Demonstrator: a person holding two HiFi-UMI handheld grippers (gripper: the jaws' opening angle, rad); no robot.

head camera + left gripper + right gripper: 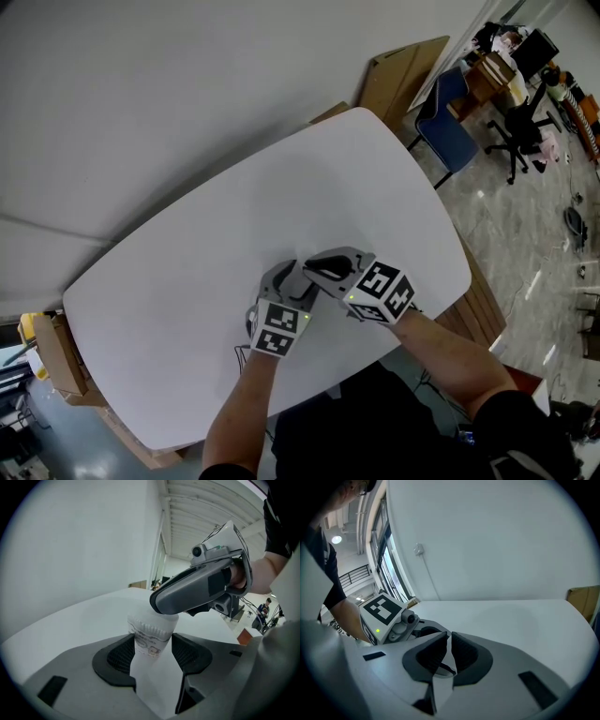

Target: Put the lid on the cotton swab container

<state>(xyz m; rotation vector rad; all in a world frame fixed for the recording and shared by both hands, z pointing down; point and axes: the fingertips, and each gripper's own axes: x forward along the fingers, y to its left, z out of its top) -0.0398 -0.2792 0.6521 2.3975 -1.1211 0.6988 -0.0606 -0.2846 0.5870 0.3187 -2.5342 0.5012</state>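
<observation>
Left gripper (152,645) holds cotton swab container (151,637), right gripper (450,642) pinches lid (143,622)

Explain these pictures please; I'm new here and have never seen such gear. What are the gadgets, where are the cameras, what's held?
No robot: a person holds tongs in each hand. One picture comes from a head camera looking down on the white table; the others ride on the tongs. The left tongs grip the upright cotton swab container. The right tongs, nearly closed over its top, seem to pinch a thin clear edge, probably the lid.
</observation>
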